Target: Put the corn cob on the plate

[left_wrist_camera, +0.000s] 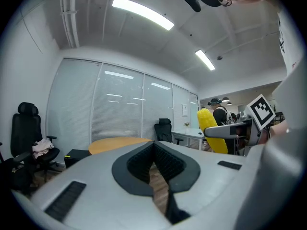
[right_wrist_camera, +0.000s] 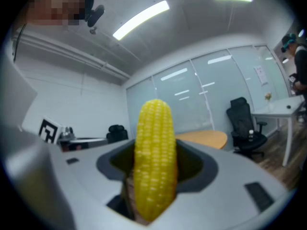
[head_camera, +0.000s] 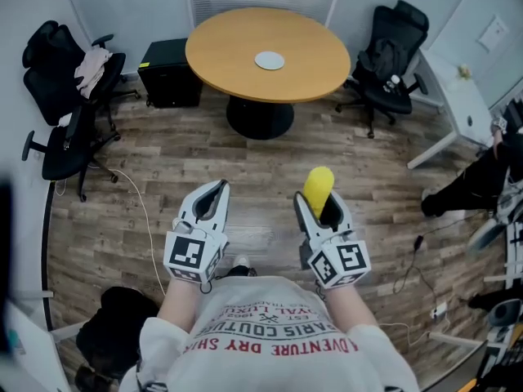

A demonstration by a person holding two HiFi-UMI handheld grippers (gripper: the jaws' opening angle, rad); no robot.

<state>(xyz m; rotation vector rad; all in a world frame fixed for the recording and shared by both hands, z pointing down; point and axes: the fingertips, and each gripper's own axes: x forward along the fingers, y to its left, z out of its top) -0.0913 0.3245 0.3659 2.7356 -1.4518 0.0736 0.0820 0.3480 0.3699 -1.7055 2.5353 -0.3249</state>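
A yellow corn cob [head_camera: 318, 188] stands upright between the jaws of my right gripper [head_camera: 320, 206], which is shut on it. In the right gripper view the corn cob [right_wrist_camera: 154, 158] fills the middle, held by the right gripper [right_wrist_camera: 152, 186]. My left gripper [head_camera: 214, 200] is held beside it with its jaws closed and nothing in them; in its own view the left gripper [left_wrist_camera: 154, 169] shows the pads meeting. The corn cob [left_wrist_camera: 211, 129] also shows at the right there. A small white plate [head_camera: 270, 60] lies on the round wooden table [head_camera: 245, 35] far ahead.
Black office chairs stand at the left [head_camera: 69, 104] and at the right [head_camera: 388, 60] of the table. A black box [head_camera: 170, 73] sits on the wood floor by the table. A white desk [head_camera: 458, 104] and a seated person [head_camera: 482, 178] are at the right. Cables trail on the floor.
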